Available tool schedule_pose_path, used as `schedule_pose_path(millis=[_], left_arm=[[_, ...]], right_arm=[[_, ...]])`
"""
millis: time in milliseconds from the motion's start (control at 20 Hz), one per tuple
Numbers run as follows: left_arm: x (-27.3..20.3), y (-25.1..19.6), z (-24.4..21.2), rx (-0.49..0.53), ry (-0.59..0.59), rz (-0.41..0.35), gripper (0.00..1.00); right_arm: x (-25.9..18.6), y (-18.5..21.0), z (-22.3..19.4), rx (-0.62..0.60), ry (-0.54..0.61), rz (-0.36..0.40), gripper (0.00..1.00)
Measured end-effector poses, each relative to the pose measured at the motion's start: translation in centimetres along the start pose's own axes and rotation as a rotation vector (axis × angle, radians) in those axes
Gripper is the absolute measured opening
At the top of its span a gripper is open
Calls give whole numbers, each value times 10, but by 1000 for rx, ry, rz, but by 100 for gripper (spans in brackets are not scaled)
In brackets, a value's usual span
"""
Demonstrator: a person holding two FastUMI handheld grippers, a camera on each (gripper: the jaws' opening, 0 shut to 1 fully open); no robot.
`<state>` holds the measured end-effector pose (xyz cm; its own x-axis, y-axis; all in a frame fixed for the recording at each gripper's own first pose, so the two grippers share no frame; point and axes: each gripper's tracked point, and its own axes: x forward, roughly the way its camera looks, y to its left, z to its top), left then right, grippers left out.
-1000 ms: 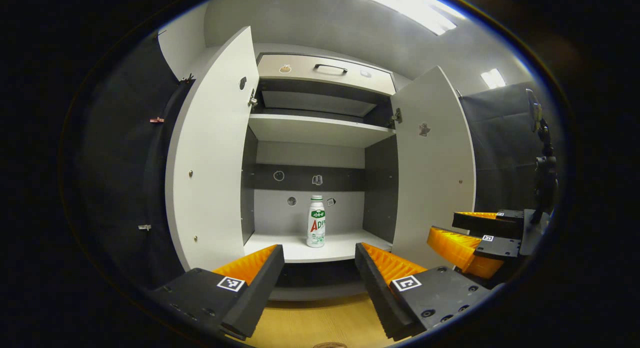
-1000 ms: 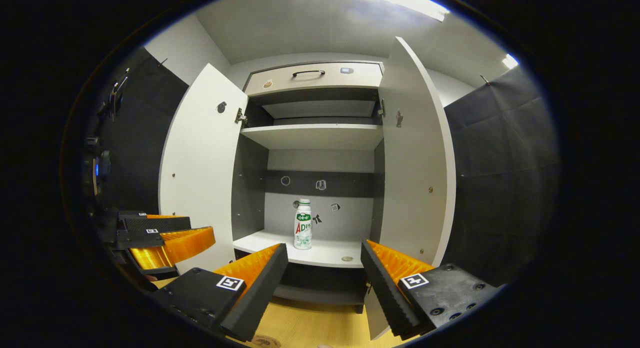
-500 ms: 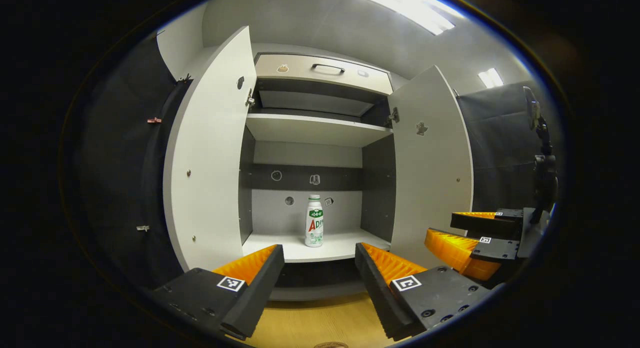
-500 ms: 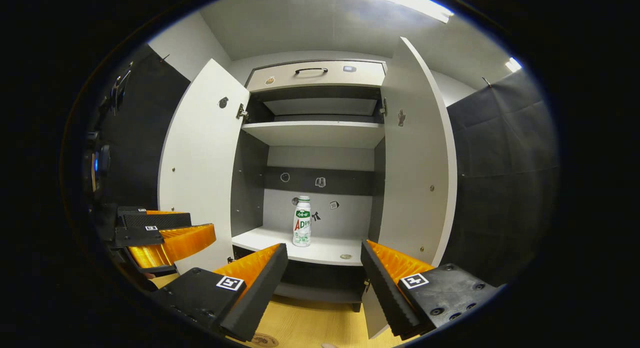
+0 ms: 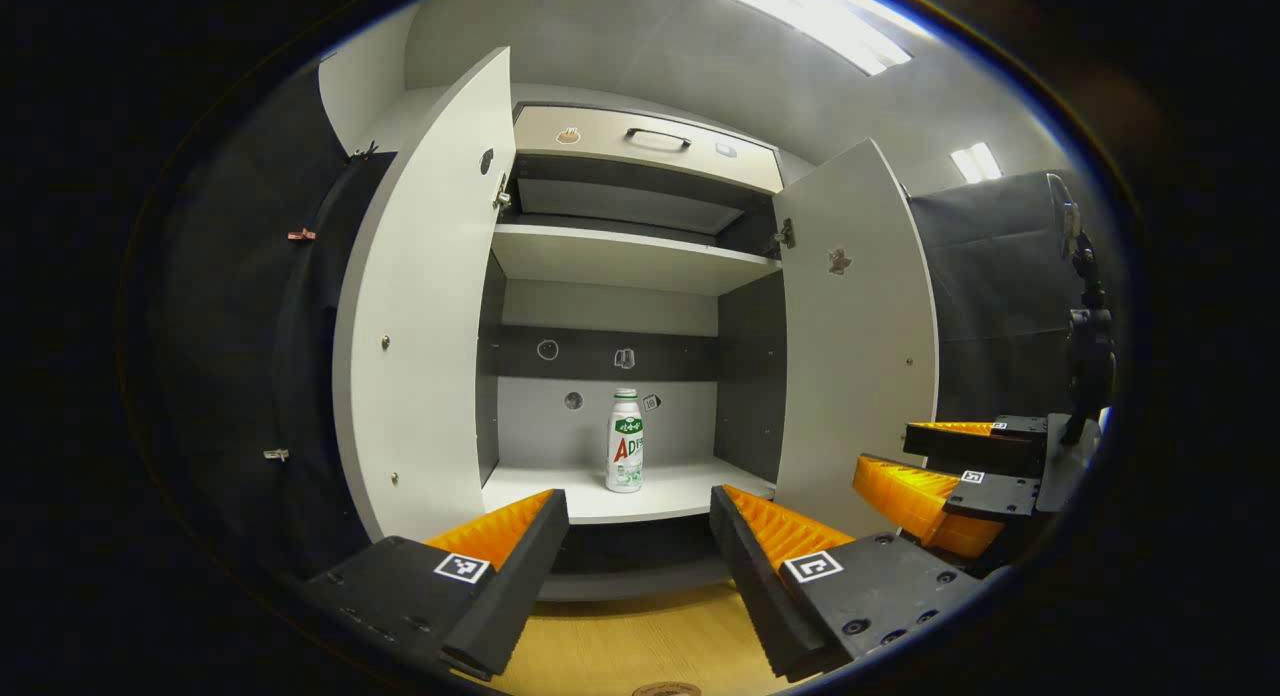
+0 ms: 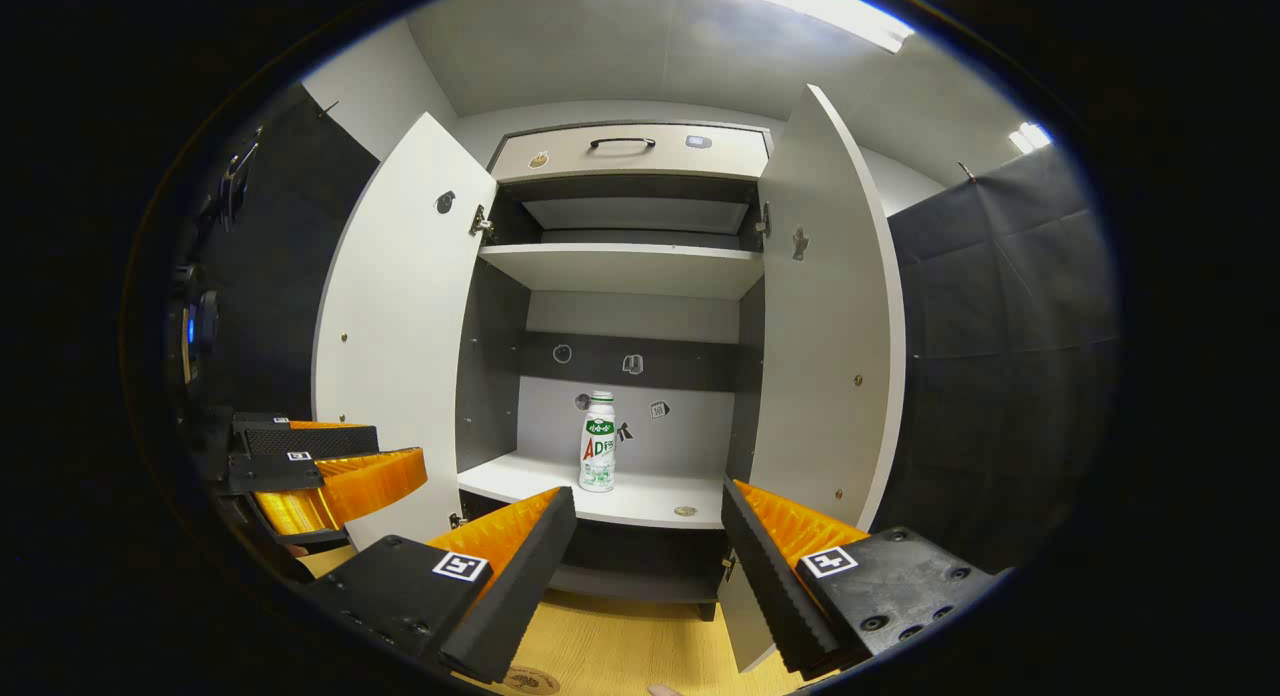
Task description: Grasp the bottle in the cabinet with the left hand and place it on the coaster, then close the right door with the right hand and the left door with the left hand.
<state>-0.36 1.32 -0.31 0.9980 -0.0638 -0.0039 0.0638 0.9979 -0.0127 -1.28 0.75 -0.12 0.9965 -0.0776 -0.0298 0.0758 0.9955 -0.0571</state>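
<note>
While both cabinet doors stood open, the bottle (image 5: 625, 441) waited upright on the lower shelf (image 5: 680, 491), scarcely nearer than a second earlier. The left tongs (image 5: 638, 556) and right tongs (image 6: 648, 556) hung spread and empty, well short of it, so the reach for the bottle had barely begun.

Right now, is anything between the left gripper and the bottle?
No: in the left gripper view, the open left gripper faces the bottle with bare white shelf between them.
</note>
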Motion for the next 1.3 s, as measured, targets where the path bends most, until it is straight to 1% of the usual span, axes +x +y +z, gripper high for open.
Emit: schedule_pose_path(millis=[100, 250, 400, 500, 750, 950, 1050, 1300], left_arm=[[3, 2, 1, -1, 0, -7, 91], [11, -4, -3, 12, 13, -54, 91], [28, -10, -11, 5, 31, -77, 91], [47, -11, -14, 4, 34, -78, 92], [114, -4, -18, 18, 31, -44, 91], [175, 5, -18, 35, 10, -15, 91], [203, 9, -21, 35, 12, -9, 92], [264, 12, -29, -1, -1, -31, 91]], right_arm=[[-4, 3, 0, -12, 2, -10, 98], [-9, 4, -3, -22, 3, -19, 97], [-7, 2, -5, -22, -1, -15, 97], [3, -3, -7, -28, -7, -11, 97], [46, -12, -11, 19, -21, 48, 98], [81, -10, -18, 84, -12, 124, 97], [95, -11, -22, 69, -11, 147, 98], [118, -4, -25, 75, -21, 211, 98]])
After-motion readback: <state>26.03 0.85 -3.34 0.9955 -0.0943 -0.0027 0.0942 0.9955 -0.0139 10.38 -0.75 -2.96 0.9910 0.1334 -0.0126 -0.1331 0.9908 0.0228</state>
